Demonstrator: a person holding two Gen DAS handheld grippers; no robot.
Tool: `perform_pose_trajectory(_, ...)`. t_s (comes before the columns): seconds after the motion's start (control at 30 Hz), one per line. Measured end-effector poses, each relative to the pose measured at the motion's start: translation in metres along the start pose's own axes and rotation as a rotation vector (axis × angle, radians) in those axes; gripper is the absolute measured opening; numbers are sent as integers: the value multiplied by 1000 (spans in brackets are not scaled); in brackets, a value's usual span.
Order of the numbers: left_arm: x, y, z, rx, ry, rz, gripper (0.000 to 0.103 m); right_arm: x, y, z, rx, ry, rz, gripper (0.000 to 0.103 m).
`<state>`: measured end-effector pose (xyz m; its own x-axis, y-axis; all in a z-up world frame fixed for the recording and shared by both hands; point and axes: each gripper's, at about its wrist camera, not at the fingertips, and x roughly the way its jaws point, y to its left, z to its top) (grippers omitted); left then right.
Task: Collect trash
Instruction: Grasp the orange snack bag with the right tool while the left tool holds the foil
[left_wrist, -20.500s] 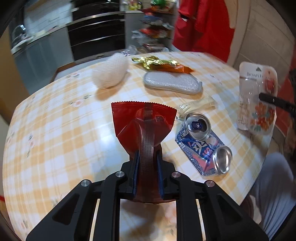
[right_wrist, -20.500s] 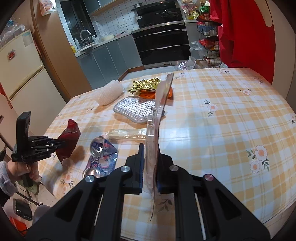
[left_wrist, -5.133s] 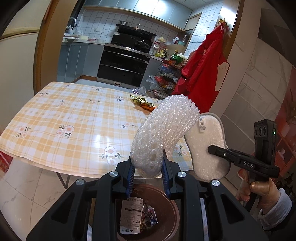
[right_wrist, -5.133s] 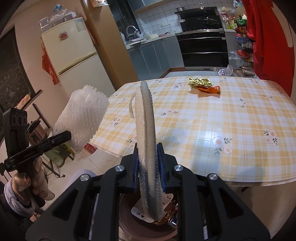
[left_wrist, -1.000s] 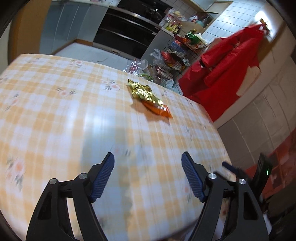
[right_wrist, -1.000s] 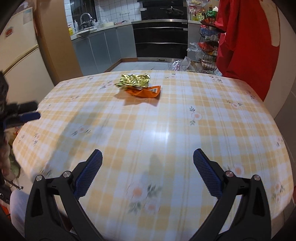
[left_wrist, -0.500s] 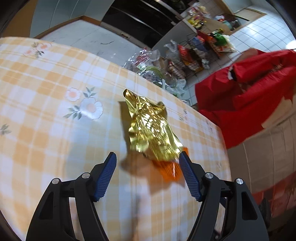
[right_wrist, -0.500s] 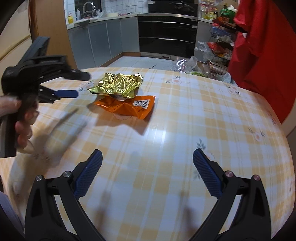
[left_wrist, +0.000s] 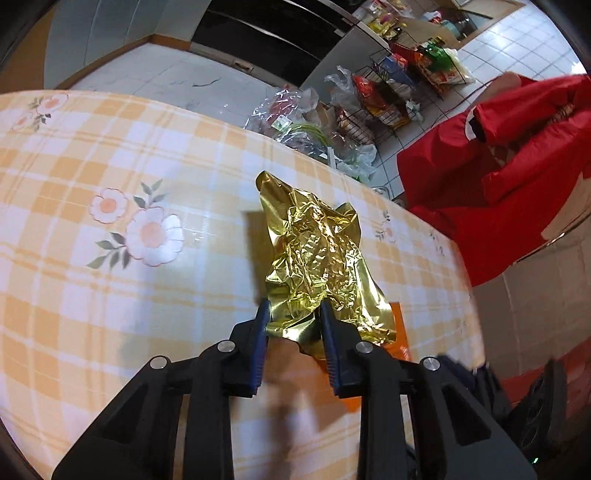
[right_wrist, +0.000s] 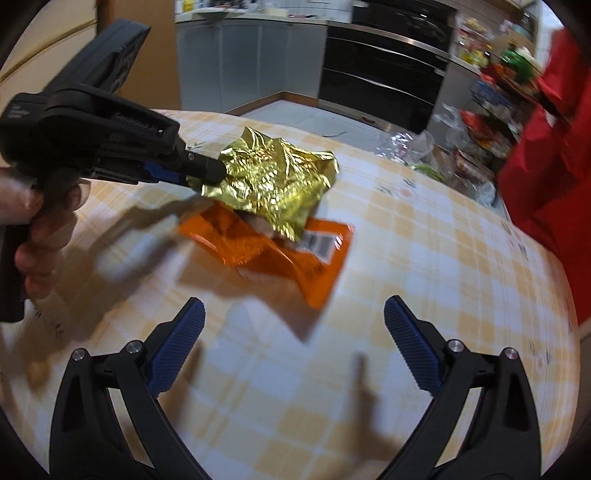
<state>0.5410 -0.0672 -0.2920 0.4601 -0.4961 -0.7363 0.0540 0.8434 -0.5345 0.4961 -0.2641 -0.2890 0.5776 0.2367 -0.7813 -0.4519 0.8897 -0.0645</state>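
A crumpled gold foil wrapper (left_wrist: 317, 251) lies on top of an orange snack wrapper (left_wrist: 400, 332) on the checked tablecloth (left_wrist: 110, 295). My left gripper (left_wrist: 294, 308) is closing, its blue pads pressing the near end of the gold foil. The right wrist view shows that gripper (right_wrist: 207, 170) coming in from the left and pinching the gold wrapper (right_wrist: 277, 181), which overlaps the orange wrapper (right_wrist: 280, 251). My right gripper (right_wrist: 294, 308) stands wide open just short of the orange wrapper, nothing between its fingers.
The table's far edge runs just behind the wrappers. Beyond it stand a wire rack of groceries (left_wrist: 391, 92) with plastic bags (left_wrist: 295, 118) on the floor and a black oven (right_wrist: 384, 74). A red garment (left_wrist: 517, 177) hangs at right. A hand (right_wrist: 37, 236) holds the left gripper.
The left gripper went from wide open around the gold wrapper to closed on its near end. The right gripper came closer to the orange wrapper and stayed open.
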Motion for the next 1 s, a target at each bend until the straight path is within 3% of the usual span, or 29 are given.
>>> perform_pose_trajectory(0.1, -7, 7, -2, -4, -6, 1, 25, 16, 6, 16, -33, 25, 7, 86)
perform_pose_trajectory(0.4, -62, 22, -12, 11, -109, 14, 24, 45, 19, 43, -92, 91, -7, 80)
perform_pose_trajectory(0.47, -78, 28, -16, 5, -137, 22, 24, 47, 18, 44, -69, 105, 9, 74)
perform_pose_trajectory(0.5, -84, 30, -18, 1, -146, 25, 24, 47, 17, 45, -51, 113, 21, 64)
perform_pose_trajectory(0.53, -93, 33, -22, -1, -159, 29, 24, 46, 15, 45, -30, 123, 17, 51)
perform_pose_trajectory(0.6, -107, 35, -28, 4, -179, 41, 24, 44, 12, 43, -1, 141, 29, 39)
perform_pose_trajectory(1.0, -202, 36, -101, 25, -271, 68, 24, -28, 16, 5, 168, 77, 132, 22)
